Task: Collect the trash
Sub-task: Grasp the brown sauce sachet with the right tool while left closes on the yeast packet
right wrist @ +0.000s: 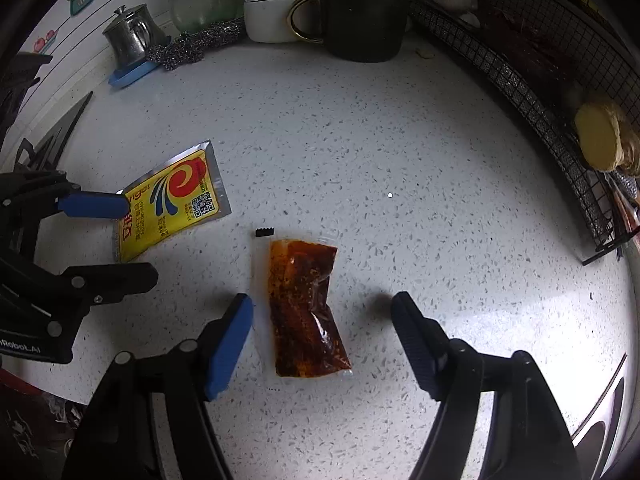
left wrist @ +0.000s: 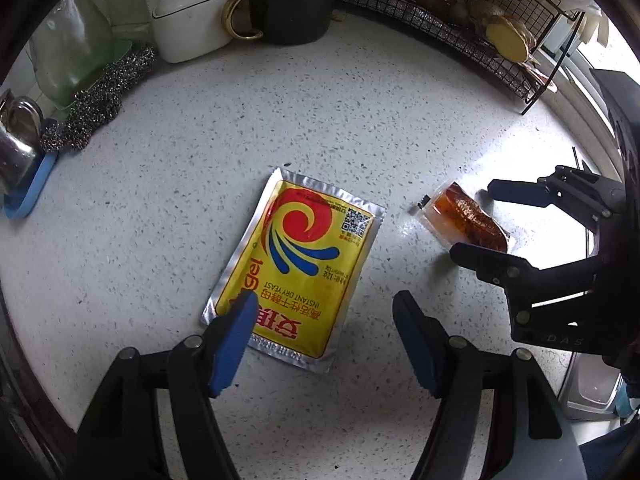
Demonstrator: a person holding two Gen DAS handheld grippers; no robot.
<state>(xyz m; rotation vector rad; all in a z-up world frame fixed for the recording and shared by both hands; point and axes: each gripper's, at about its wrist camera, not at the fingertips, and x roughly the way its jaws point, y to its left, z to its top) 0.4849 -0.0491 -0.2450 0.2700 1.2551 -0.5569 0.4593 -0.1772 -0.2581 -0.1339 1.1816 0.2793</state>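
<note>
A yellow and silver instant yeast packet (left wrist: 304,256) lies flat on the speckled white counter (left wrist: 280,128). My left gripper (left wrist: 324,308) stands open over its near end, with the left pad above the packet's corner and the right pad off its edge. To the right lies a clear sachet of red chili oil (right wrist: 304,304), a small torn black strip at its top. My right gripper (right wrist: 322,306) is open around it, both pads clear of the sachet. Each gripper also shows in the other's view: right gripper (left wrist: 476,220), left gripper (right wrist: 136,240), yeast packet (right wrist: 176,200), sachet (left wrist: 468,216).
At the back stand a black mug with a gold handle (left wrist: 296,4), a white lidded pot (left wrist: 188,20), steel wool scourers (left wrist: 104,92) and a steel pot (right wrist: 130,36) on a blue tray (right wrist: 132,74). A black wire rack (left wrist: 460,28) lines the right side.
</note>
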